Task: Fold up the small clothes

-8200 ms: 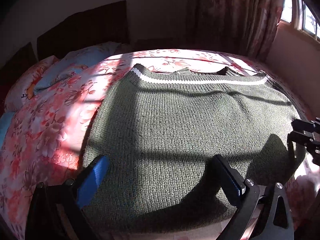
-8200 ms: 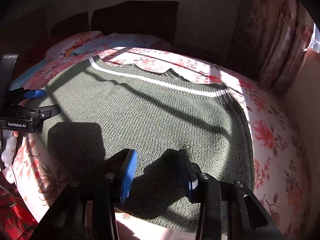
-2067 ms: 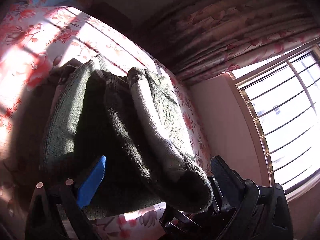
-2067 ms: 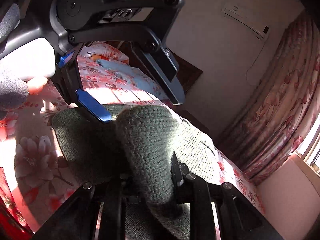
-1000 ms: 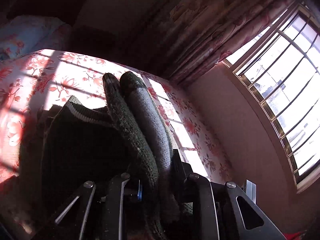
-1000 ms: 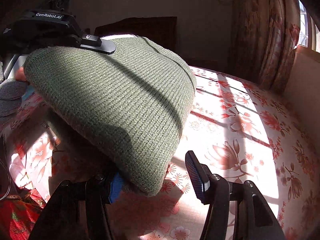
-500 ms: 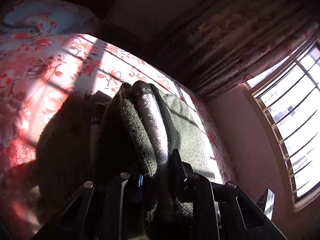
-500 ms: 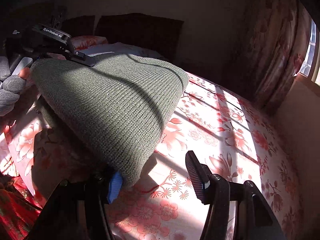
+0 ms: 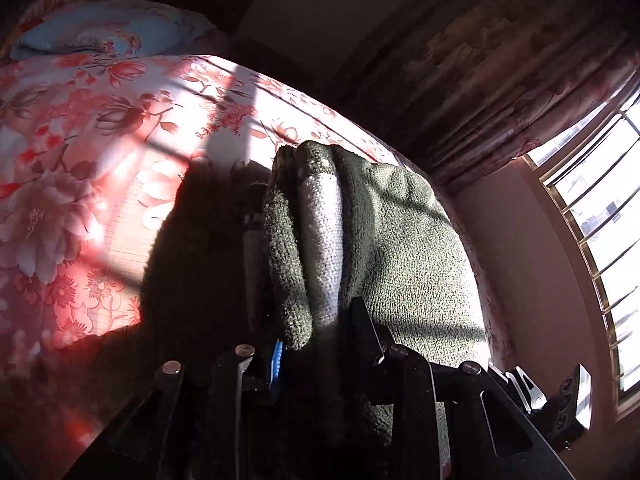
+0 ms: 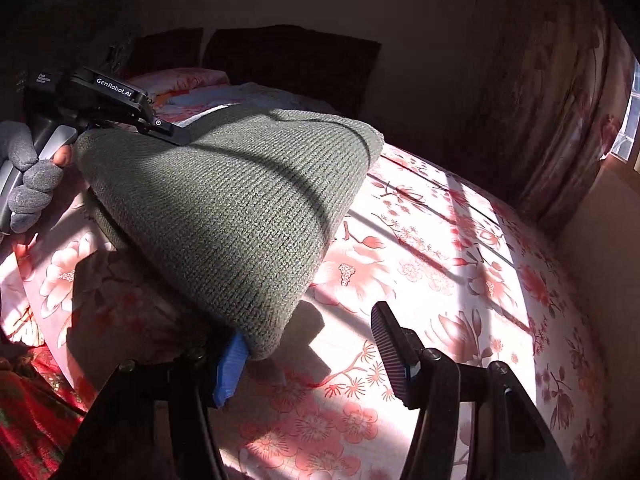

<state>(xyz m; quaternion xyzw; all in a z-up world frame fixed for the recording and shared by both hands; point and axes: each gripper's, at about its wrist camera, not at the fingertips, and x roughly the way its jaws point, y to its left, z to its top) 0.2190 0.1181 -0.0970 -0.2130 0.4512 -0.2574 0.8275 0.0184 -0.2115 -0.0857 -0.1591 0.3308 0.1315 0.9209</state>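
Observation:
A grey-green knitted sweater (image 10: 248, 208) is folded into a thick bundle above the floral bedspread (image 10: 440, 280). In the left wrist view my left gripper (image 9: 316, 332) is shut on the stacked folds of the sweater (image 9: 320, 240), which stick out between its fingers. In the right wrist view that left gripper (image 10: 120, 108) clamps the far left end of the bundle. My right gripper (image 10: 308, 344) is open; the near end of the sweater rests over its blue left finger pad (image 10: 230, 364), and the right finger stands apart from it.
Pillows (image 9: 104, 32) and a dark headboard (image 10: 292, 60) lie at the bed's far end. Floral curtains (image 9: 500, 72) and a barred window (image 9: 600, 220) stand to the right. A red cloth (image 10: 28, 420) hangs at the bed's near left edge.
Since 8 s ago the flat sweater has been folded and lifted. In the last second my right gripper stayed open and the bundle sank slightly toward the bed; my left gripper kept its hold.

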